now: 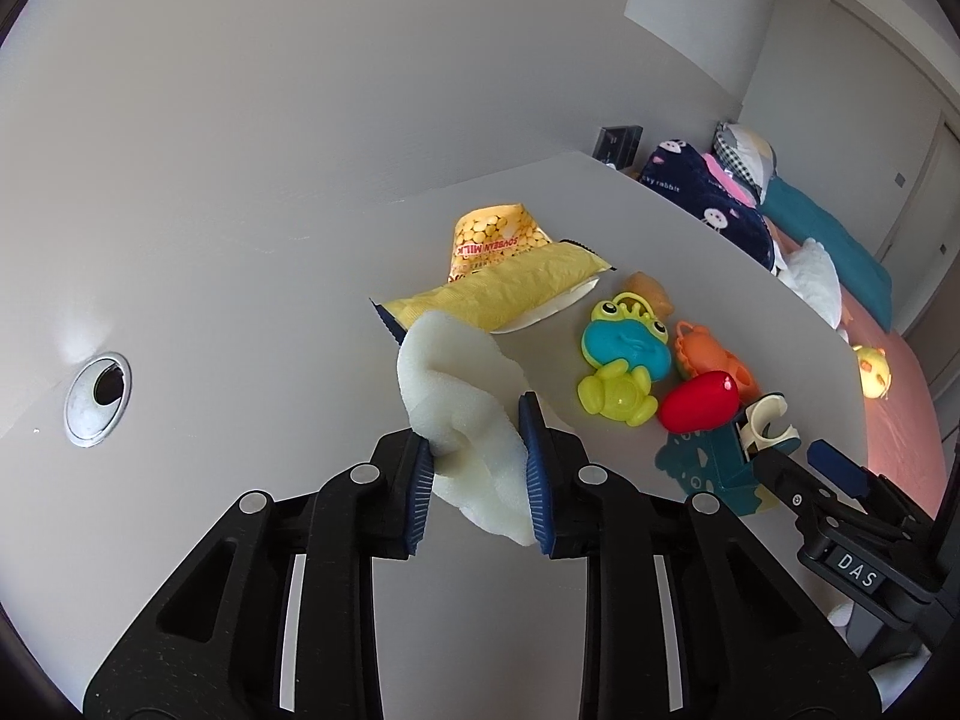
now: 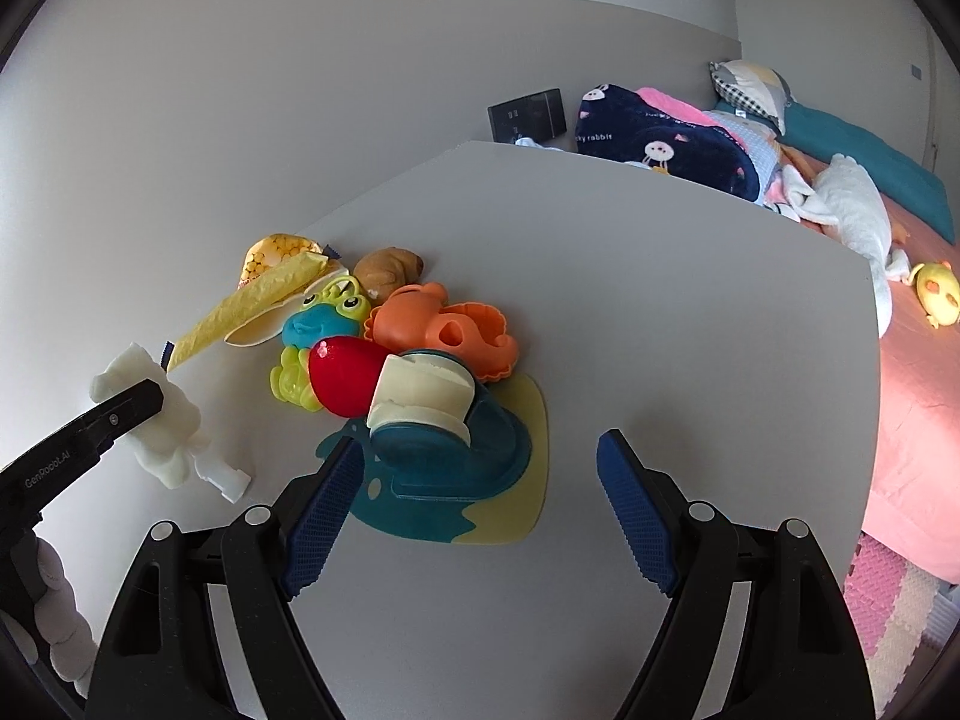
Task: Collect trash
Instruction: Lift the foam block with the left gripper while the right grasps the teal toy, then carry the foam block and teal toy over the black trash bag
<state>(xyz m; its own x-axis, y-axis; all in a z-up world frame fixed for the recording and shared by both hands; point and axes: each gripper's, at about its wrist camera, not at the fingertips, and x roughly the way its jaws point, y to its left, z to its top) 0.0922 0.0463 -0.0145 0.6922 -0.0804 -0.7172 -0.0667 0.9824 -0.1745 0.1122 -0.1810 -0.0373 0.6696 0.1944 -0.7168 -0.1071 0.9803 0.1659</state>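
The left gripper point(image 1: 480, 468) is clenched on a piece of white foam point(image 1: 462, 384), its blue pads pressing the crumpled sheet from both sides, with the foam's lower end hanging toward the white tabletop point(image 1: 240, 300). Taking the green and blue frog toy point(image 1: 624, 360) as landmark: the foam sits just to its left, and a long yellow wrapper point(image 1: 498, 294) lies behind the foam and left of the frog, partly overlapping a yellow soybean milk packet point(image 1: 495, 234) farther back. Touching the frog on its right are an orange toy point(image 1: 711, 357) and a red egg-shaped piece point(image 1: 699, 402), and behind it a brown bread-like item point(image 2: 389, 269). In front and to the right of the frog stands a teal toy with a cream top point(image 2: 432, 414) on a teal and yellow mat point(image 2: 516, 510). The right gripper point(image 2: 480, 516) is released, jaws spread wide and empty, hovering near that teal toy, its left finger beside the mat's edge. Beyond the tabletop, well apart from the frog, is a bed point(image 2: 912, 324) with blankets.
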